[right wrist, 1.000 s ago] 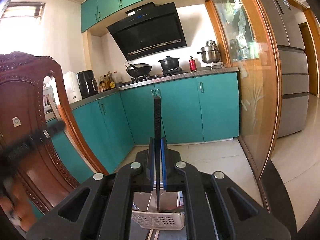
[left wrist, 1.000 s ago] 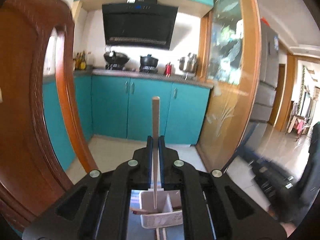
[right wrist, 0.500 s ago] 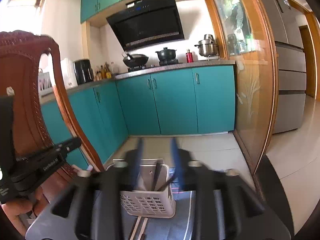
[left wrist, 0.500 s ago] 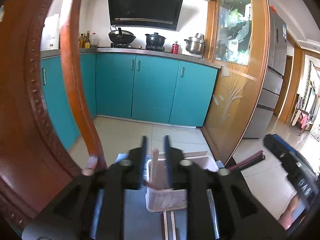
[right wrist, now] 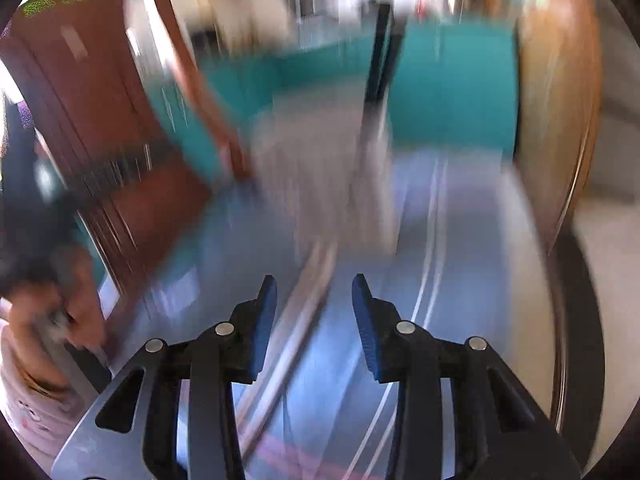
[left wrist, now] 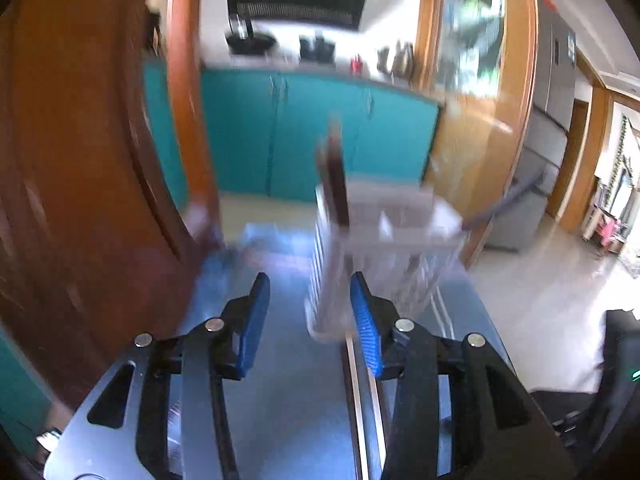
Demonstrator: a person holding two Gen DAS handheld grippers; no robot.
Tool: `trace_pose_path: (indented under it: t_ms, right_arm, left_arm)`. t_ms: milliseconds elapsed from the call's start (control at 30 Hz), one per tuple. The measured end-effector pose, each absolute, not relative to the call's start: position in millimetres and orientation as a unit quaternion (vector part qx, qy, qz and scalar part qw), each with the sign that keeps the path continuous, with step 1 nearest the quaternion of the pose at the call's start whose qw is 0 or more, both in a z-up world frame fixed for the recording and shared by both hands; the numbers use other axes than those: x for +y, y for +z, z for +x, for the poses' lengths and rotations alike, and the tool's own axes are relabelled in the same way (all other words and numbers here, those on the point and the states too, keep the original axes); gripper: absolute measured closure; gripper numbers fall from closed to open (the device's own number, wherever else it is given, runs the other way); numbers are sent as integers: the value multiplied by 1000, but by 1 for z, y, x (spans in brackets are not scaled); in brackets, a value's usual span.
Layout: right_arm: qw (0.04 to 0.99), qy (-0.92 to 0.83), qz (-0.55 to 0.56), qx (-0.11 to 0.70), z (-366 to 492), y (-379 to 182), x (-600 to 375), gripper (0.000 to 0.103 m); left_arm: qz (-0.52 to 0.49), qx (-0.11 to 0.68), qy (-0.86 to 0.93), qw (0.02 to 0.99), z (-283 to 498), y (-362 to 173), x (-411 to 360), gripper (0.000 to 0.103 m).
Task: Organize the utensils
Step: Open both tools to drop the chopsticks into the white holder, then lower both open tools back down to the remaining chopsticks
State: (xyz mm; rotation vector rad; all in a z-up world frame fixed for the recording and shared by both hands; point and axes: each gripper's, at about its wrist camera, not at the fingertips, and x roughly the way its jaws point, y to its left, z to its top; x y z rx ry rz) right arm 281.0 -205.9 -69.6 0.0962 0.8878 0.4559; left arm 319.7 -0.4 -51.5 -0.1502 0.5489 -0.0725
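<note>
Blue-padded jaws on both tools stand spread apart, with nothing between them. The left gripper (left wrist: 308,300) hovers low over a blue-grey table surface (left wrist: 288,400), its fingertips just short of a white slotted utensil basket (left wrist: 384,248) standing on that surface. The basket is smeared by motion blur. Dark upright utensils (left wrist: 336,176) rise from its left compartment; their type cannot be told. A pale pair of chopsticks (left wrist: 356,380) lies flat on the table, running from the basket's base back under the right-hand finger.

The right gripper (right wrist: 314,300) is likewise held wide and empty above the same table. Its view is heavily blurred. A whitish mass ahead reads as the basket (right wrist: 320,160), with a dark utensil (right wrist: 380,60) standing up out of it. Pale chopsticks (right wrist: 296,320) lie slantwise on the table just ahead of the fingers. A reddish wooden chair back (left wrist: 80,160) fills the left of both views. Teal cabinets (left wrist: 304,136) stand beyond.
</note>
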Motion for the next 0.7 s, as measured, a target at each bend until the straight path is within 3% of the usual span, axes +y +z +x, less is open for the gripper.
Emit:
trace_pose_path:
  t_ms: [167,267,300,367,467,700]
  right_arm:
    - [830,218,-11,514,295,-118,-164,66]
    - [820,200,-35,535,301,-133,-144,78]
    - [825,193,-39,529,302,-134,-140,87]
    - [828,187,-30,528,305,-133,-140,89]
    - [838,178,16,515,309,-125,-156,101]
    - [866,124,86,476,317,-110,-213,102]
  left_arm:
    - [-65,337,-17,939,344,-91,10,62]
    - [-80,359,-19,930,352,-98,13,62]
    - [-83,363,-19,928,349,-101,14,61]
    - [-85,374,-27,923,347,-105,15,59]
    - [-81,395,-50,914,347,-113,7,56]
    - [-37,451,-93,887,345,-146,-27,55]
